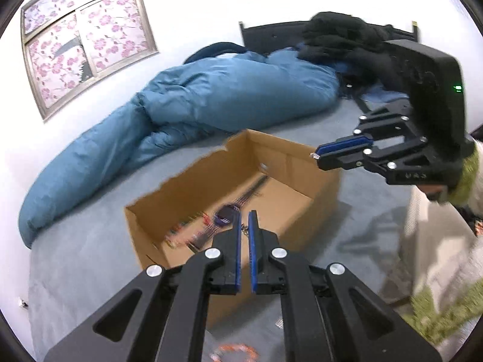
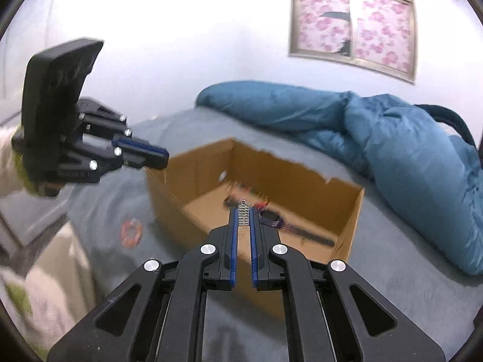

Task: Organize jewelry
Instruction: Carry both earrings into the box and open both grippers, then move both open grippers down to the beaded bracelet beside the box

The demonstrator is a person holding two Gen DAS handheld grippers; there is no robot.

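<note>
A small silver chain piece [image 2: 243, 214] is pinched at the tips of the right gripper [image 2: 243, 220], held above the open cardboard box [image 2: 302, 178], while the left gripper [image 1: 245, 226] is pressed together, nothing clearly held.

Both grippers raised, angled downward; left gripper [image 1: 245, 220] and right gripper [image 2: 243, 211] jaws seemingly closed.

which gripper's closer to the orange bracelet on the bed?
Left. The left gripper hangs above the orange bracelet, beside the cardboard box. The right gripper, pinching a silver chain, is over the box's open top.
</note>
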